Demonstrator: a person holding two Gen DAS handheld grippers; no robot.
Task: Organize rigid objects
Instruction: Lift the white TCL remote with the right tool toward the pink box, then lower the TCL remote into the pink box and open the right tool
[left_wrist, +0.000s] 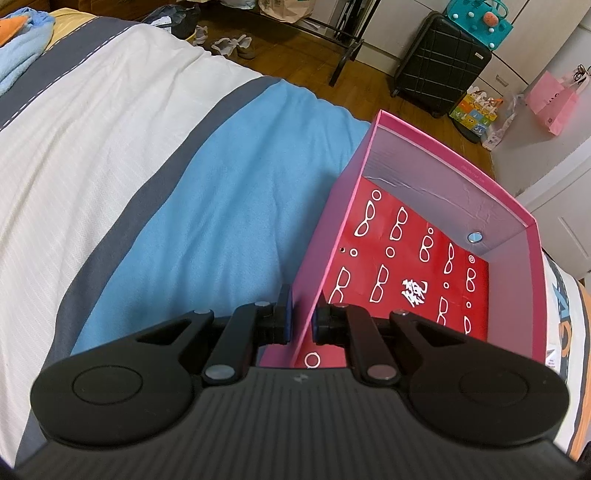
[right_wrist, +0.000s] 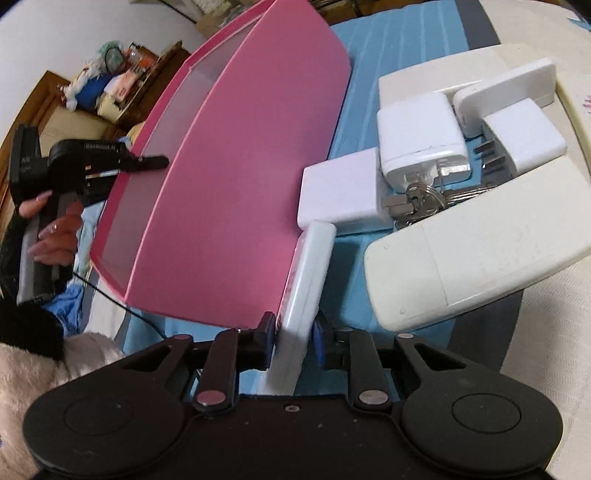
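A pink box with a red glasses-patterned floor lies on the blue blanket. My left gripper is shut on the box's near side wall, one finger inside and one outside. In the right wrist view the same box appears from outside, with the left gripper at its far rim. My right gripper is shut on a slim white device, held on edge against the box's pink wall. Several white chargers, a white block, a key ring and a long white remote lie to the right.
The bed has a blue blanket and a white and grey cover. Beyond the bed edge stand a black suitcase, a pink bag and shoes on a wooden floor.
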